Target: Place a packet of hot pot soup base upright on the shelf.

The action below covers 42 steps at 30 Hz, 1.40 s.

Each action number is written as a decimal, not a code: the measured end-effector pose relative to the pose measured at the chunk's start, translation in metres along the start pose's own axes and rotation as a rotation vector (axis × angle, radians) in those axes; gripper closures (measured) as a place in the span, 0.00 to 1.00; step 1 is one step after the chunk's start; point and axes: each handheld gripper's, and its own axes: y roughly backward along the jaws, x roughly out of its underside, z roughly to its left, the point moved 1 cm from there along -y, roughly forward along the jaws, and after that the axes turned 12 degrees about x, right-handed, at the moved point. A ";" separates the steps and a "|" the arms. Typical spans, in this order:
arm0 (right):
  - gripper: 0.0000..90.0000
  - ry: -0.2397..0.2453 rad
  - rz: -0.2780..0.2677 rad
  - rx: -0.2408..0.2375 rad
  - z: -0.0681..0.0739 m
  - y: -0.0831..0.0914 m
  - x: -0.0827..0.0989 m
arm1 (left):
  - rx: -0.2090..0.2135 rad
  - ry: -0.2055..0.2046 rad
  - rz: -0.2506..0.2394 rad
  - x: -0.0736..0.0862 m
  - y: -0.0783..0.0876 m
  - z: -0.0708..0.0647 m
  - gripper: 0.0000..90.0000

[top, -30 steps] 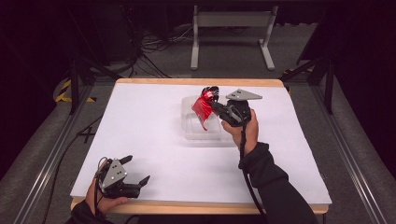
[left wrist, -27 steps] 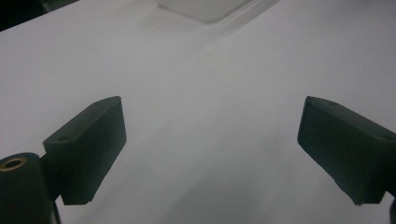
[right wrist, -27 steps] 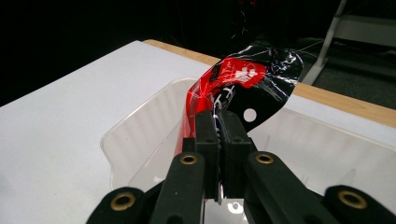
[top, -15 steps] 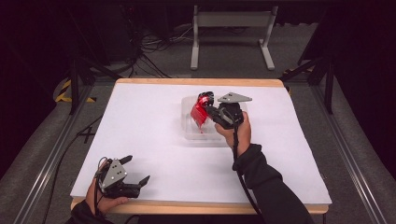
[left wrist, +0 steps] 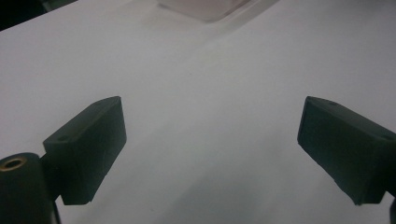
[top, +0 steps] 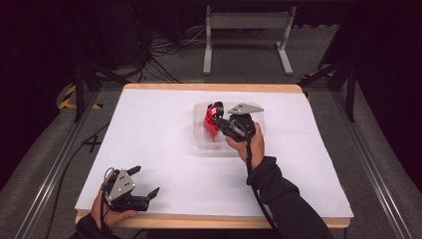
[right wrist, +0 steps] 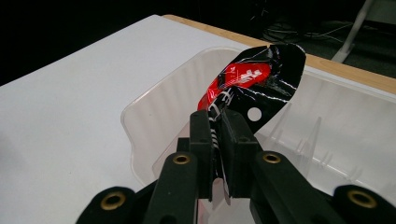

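**Red packet going into the clear tub**

Right gripper (top: 219, 118), at about one o'clock from desk centre, clamped on a glossy red-and-black foil packet (right wrist: 247, 88); fingers (right wrist: 201, 140) pinched on its lower edge, having just eased apart slightly with the packet still between them. Packet upright, partly inside a clear rectangular plastic tub (right wrist: 154, 116), top edge poking above the rim. Left gripper (top: 142, 186) parked at seven o'clock near the desk's front edge, fingers (left wrist: 88, 149) spread wide with nothing between them, just bare white surface.

Step in hand, by the look of it: placing the packet into the tub, nearly done. Next move likely calls for letting go fully, then lifting straight up and clear of the tub wall without dragging the packet back out.

White sheet-covered desk (top: 149, 129) with a pale wooden border showing at twelve o'clock. Dim room beyond: grey floor, loose black cables (top: 164, 50), a grey metal stand (top: 246, 30) at twelve o'clock, dark rails along both sides.
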 end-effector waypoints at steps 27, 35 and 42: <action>0.83 0.047 0.044 -0.013 -0.010 0.008 -0.005 | -0.007 -0.004 0.003 0.000 0.001 -0.001 0.10; 0.83 0.064 0.044 -0.007 -0.011 0.011 -0.005 | -0.006 -0.009 0.003 0.000 0.001 -0.002 0.10; 0.82 0.073 0.050 -0.016 -0.011 0.015 -0.009 | -0.006 -0.006 0.005 0.000 0.001 -0.002 0.10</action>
